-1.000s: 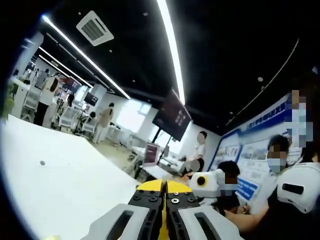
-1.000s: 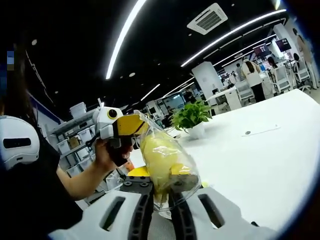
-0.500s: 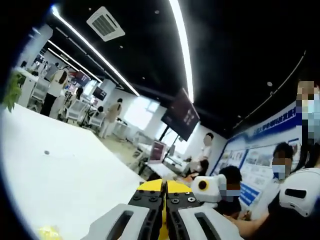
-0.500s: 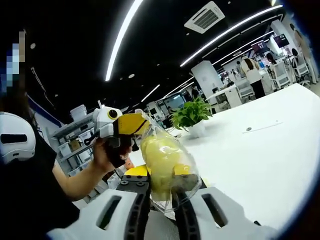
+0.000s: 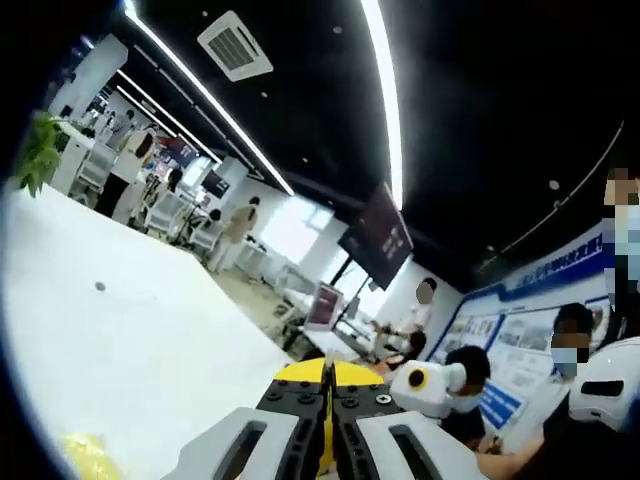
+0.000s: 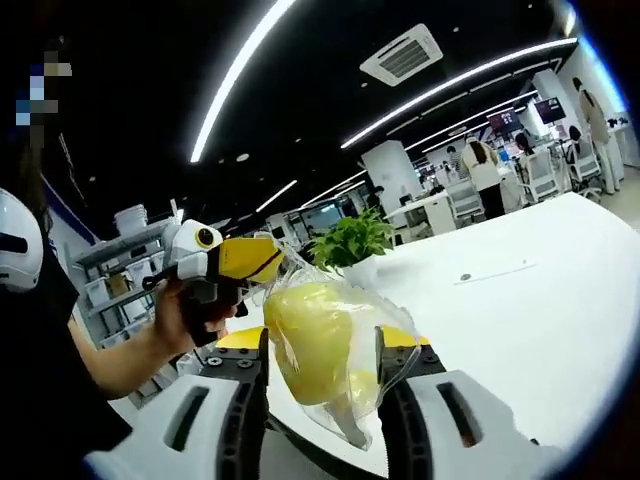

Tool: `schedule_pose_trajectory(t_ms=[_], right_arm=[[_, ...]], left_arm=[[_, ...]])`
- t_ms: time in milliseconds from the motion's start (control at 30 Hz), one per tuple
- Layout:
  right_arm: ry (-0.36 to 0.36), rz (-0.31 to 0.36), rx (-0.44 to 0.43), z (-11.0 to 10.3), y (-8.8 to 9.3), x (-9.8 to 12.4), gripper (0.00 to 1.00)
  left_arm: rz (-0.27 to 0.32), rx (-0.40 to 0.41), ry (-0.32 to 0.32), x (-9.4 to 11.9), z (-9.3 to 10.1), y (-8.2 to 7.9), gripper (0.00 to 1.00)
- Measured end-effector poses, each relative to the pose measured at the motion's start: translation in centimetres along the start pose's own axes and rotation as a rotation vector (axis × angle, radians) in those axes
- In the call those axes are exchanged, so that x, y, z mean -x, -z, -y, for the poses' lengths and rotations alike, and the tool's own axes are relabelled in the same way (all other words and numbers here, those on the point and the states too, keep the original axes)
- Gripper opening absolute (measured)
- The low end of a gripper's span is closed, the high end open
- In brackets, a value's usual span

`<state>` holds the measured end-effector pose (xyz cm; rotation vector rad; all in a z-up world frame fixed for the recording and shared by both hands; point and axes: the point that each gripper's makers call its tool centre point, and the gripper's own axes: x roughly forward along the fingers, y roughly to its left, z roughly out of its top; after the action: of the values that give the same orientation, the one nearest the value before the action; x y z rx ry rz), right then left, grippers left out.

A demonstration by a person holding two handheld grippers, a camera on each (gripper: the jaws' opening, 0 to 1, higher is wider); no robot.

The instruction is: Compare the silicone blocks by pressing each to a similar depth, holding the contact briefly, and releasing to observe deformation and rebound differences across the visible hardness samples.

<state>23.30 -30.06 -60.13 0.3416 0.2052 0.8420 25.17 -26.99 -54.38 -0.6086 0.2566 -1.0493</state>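
I'm holding the left tool [image 6: 262,262] raised with jaws closed, pinching the top of the clear bag [image 6: 385,352]. Right tool [image 6: 322,372] is spread open around the yellow silicone block [image 6: 310,340] bagged between its jaws, above the white worktop [image 6: 520,310] near edge. Block looking glossy, rounded, soft.

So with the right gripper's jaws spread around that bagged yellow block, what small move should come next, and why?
Probably close the right gripper gently onto the soft yellow block in its clear plastic bag. Its jaws stand apart on either side of the block, and the left gripper pinches the bag's top, holding it hanging between them above the white table.
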Motion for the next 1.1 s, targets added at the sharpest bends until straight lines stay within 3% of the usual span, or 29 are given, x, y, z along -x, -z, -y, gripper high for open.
schedule_pose_trajectory(t_ms=[167, 400, 533, 600, 667, 767, 967, 1100], right_arm=[[0.063, -0.009, 0.007, 1.5, 1.2, 0.9, 0.43], [0.160, -0.062, 0.096, 3.2, 3.9, 1.9, 0.48], [0.209, -0.115, 0.156, 3.9, 5.9, 2.7, 0.49], [0.220, -0.121, 0.149, 4.4, 6.6, 3.0, 0.49], [0.219, -0.103, 0.065, 4.7, 7.1, 3.2, 0.51], [0.238, -0.082, 0.052, 5.5, 7.4, 3.7, 0.54], [0.269, -0.131, 0.071, 6.4, 9.5, 4.1, 0.54], [0.313, -0.185, 0.150, 7.1, 10.5, 4.4, 0.52]], left_arm=[[0.014, 0.023, -0.032, 0.0, -0.9, 0.7, 0.00], [-0.014, 0.023, -0.096, -0.3, -2.9, 2.9, 0.00], [0.029, 0.071, -0.160, -0.3, -5.1, 4.0, 0.00], [0.024, 0.086, -0.170, -0.4, -5.8, 4.7, 0.00], [0.018, 0.093, -0.191, -0.5, -6.7, 5.5, 0.00], [0.002, 0.119, -0.212, -0.9, -8.2, 7.2, 0.00], [0.007, 0.186, -0.233, -2.1, -10.4, 9.7, 0.00], [0.021, 0.235, -0.259, -3.0, -12.1, 10.8, 0.00]])
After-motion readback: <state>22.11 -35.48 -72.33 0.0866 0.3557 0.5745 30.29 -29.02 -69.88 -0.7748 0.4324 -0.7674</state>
